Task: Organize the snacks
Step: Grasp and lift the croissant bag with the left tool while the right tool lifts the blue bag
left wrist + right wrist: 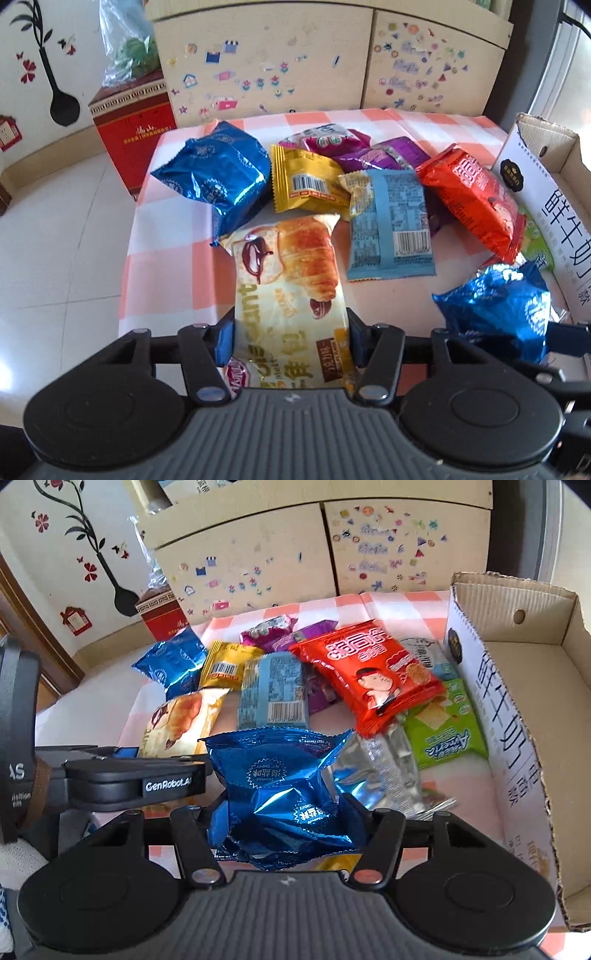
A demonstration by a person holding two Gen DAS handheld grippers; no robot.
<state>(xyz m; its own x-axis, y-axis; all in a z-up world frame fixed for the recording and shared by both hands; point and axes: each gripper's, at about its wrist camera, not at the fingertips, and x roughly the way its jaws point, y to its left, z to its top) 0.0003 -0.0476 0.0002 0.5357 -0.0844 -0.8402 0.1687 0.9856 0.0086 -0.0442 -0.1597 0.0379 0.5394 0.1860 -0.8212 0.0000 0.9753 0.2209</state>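
Left tongs (291, 336) clamped on croissant packet (291, 266); right tongs (286, 823) clamped on blue foil packet (284, 786).

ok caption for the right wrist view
Right gripper clamps a crinkled blue foil snack packet beside an open cardboard box.

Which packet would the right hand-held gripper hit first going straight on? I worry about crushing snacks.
Holding the shiny blue foil packet, the right hand-held gripper would probably first meet the crinkled silver foil packet or the light blue barcode packet; depth is unclear.
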